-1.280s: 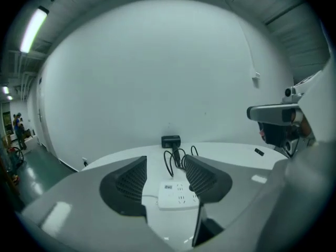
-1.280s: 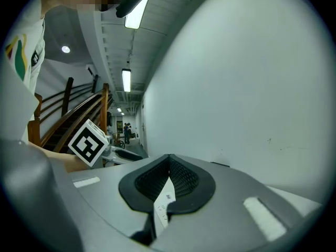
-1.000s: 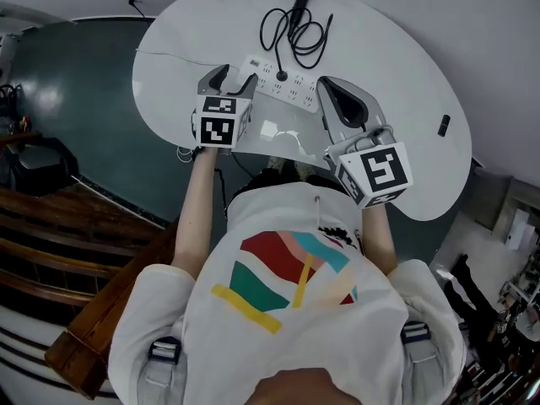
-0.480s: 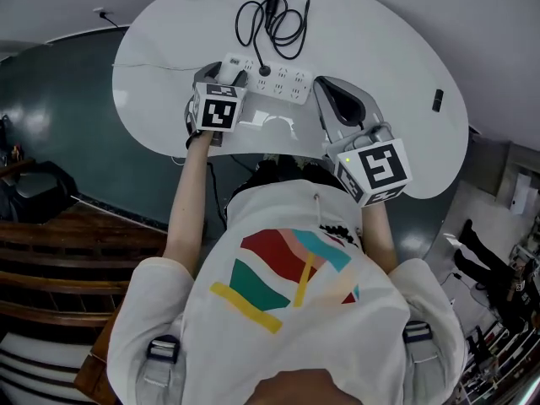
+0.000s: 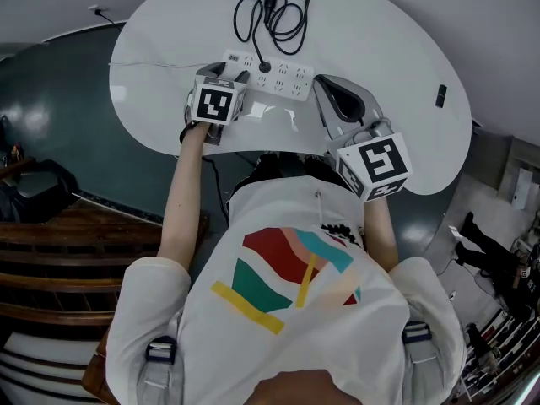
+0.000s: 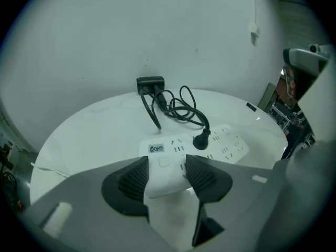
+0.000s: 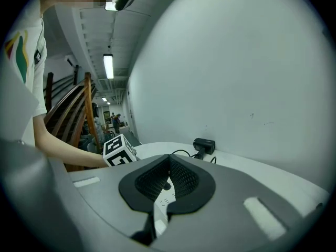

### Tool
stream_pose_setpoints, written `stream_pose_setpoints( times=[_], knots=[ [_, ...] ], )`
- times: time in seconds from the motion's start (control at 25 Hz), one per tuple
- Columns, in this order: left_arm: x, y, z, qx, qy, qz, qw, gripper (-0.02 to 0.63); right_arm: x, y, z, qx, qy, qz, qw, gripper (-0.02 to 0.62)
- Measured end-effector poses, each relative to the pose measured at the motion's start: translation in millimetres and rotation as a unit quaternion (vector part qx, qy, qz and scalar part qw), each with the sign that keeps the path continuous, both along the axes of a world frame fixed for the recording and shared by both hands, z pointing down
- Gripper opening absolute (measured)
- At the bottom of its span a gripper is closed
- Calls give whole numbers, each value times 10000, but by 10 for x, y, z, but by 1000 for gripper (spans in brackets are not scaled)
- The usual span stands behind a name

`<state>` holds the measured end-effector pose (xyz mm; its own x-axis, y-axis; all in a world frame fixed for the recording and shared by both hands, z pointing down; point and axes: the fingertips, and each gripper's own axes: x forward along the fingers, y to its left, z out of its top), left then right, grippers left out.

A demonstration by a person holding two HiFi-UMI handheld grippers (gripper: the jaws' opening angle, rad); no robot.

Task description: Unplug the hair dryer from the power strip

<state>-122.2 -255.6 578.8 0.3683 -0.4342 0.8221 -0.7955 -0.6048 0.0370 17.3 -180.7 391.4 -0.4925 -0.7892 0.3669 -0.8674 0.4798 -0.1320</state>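
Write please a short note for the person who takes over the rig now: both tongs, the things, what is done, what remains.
Left tongs: closing, the left end of the power strip between the pads; firm grip not certain.
Right tongs: shut, empty, above the table right of the strip.
Black plug sits in the strip; its cord runs to the hair dryer at the far edge.
Done: nothing unplugged.
To do: steady the strip, open the right tongs, pull the plug out.
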Motion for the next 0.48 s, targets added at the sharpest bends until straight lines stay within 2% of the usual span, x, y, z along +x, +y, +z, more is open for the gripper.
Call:
stream_pose_setpoints(
  times=[0.16, 0.28, 0.4, 0.48],
  knots=[
    [-5, 0, -30, 272, 141, -31, 9995, 221, -127, -196, 71, 30, 103, -252, 9996, 13],
    [-1, 6, -19, 323, 185, -30, 9993, 219, -239, -373, 156, 50, 219, -504, 9985, 17],
    [6, -8, -8, 228, 125, 4, 9997, 219, -403, -475, 344, -109, 308, -960, 9948, 107],
    [2, -15, -9, 201, 98, 35, 9997, 219, -501, -506, 522, -247, 424, -1219, 9913, 134]
  ],
)
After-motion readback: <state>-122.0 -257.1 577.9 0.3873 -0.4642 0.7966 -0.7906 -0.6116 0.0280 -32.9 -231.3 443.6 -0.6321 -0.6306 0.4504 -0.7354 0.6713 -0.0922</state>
